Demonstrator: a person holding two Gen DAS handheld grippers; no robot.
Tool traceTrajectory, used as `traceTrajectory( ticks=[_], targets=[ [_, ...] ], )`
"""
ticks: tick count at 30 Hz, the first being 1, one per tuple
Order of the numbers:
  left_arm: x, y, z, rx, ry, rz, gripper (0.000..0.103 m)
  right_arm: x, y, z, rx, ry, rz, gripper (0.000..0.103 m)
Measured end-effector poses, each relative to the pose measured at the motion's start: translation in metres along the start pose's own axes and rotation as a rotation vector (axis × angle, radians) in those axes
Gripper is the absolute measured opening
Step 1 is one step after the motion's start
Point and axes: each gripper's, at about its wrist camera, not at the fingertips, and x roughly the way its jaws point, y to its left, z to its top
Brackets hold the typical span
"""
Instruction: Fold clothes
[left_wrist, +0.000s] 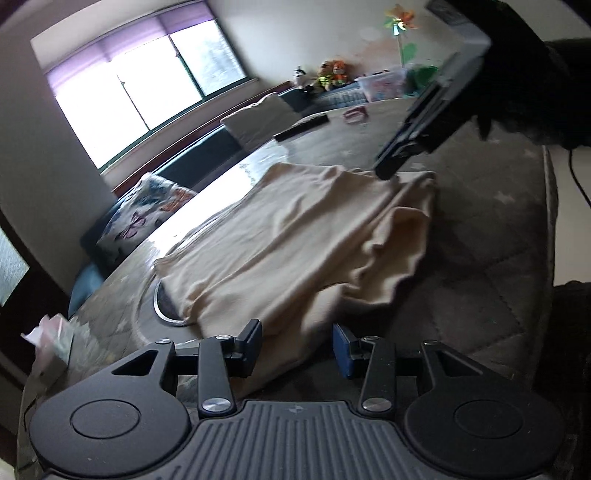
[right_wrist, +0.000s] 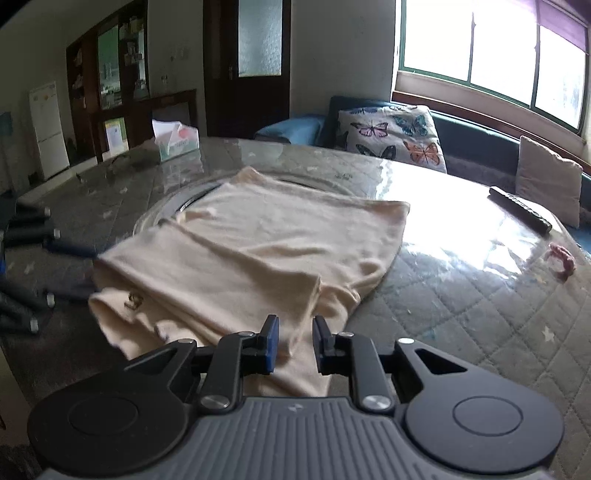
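Note:
A cream garment (left_wrist: 295, 229) (right_wrist: 266, 243) lies folded over on the round table, partly on a glass turntable (right_wrist: 162, 218). My left gripper (left_wrist: 297, 338) stands open at the garment's near edge; cloth lies below the gap and the pads do not press on it. In the right wrist view, my right gripper (right_wrist: 295, 336) has its jaws a little apart over the garment's near corner, with cloth showing between them but not pinched. From the left wrist view, the right gripper (left_wrist: 386, 171) points down at the garment's far edge. The left gripper's fingers (right_wrist: 74, 251) reach in at the cloth's left side.
The table has a quilted grey cover (right_wrist: 461, 314) under a clear sheet. On it are a tissue box (right_wrist: 177, 138), a dark remote (right_wrist: 521, 214) and a small pink item (right_wrist: 563, 262). A sofa with a butterfly cushion (right_wrist: 395, 133) stands behind, under the window.

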Motion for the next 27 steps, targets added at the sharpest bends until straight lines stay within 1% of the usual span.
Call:
traceTrajectory(
  ticks=[3, 7, 8, 9, 10, 12, 13, 15, 17, 18, 19, 21, 23, 24, 27],
  targets=[
    [0.004, -0.006, -0.001, 0.019, -0.009, -0.008, 0.045, 0.009, 0.004, -0.002, 0.001, 0.012, 0.027, 0.018],
    [0.006, -0.008, 0.002, 0.026, -0.029, -0.013, 0.043, 0.013, 0.001, -0.008, 0.002, 0.042, 0.016, 0.018],
    [0.007, -0.008, 0.002, 0.021, -0.034, -0.019, 0.036, 0.011, -0.001, -0.008, 0.008, 0.045, 0.017, 0.018],
    [0.008, -0.008, 0.003, 0.018, -0.039, -0.029, 0.028, 0.008, -0.002, -0.008, 0.012, 0.045, 0.019, 0.018],
    [0.009, -0.008, 0.004, 0.015, -0.043, -0.038, 0.025, 0.005, -0.002, -0.008, 0.009, 0.042, 0.018, 0.018],
    [0.009, -0.008, 0.006, 0.002, -0.057, -0.049, 0.012, -0.003, -0.001, -0.006, -0.017, 0.034, 0.014, 0.019],
    [0.009, -0.005, 0.008, -0.016, -0.064, -0.056, 0.012, -0.006, 0.0, -0.005, -0.029, 0.03, 0.018, 0.022],
    [0.008, 0.005, 0.014, -0.068, -0.077, -0.064, 0.01, -0.014, 0.003, -0.004, -0.07, 0.027, 0.03, 0.023],
    [0.007, 0.019, 0.02, -0.127, -0.085, -0.069, 0.009, -0.02, 0.008, -0.005, -0.129, 0.024, 0.05, 0.031],
    [0.008, 0.025, 0.024, -0.157, -0.085, -0.069, 0.009, -0.022, 0.011, -0.005, -0.15, 0.024, 0.056, 0.043],
    [0.009, 0.031, 0.027, -0.184, -0.084, -0.073, 0.009, -0.024, 0.016, -0.007, -0.192, 0.024, 0.065, 0.051],
    [0.013, 0.043, 0.033, -0.237, -0.083, -0.079, 0.009, -0.026, 0.024, -0.011, -0.266, 0.023, 0.086, 0.054],
    [0.019, 0.052, 0.038, -0.268, -0.084, -0.091, 0.009, -0.025, 0.033, -0.014, -0.324, 0.02, 0.095, 0.057],
    [0.019, 0.053, 0.04, -0.274, -0.087, -0.093, 0.009, -0.023, 0.037, -0.015, -0.347, 0.017, 0.094, 0.059],
    [0.021, 0.054, 0.042, -0.269, -0.087, -0.096, 0.009, -0.012, 0.043, -0.016, -0.378, -0.006, 0.09, 0.059]
  ],
)
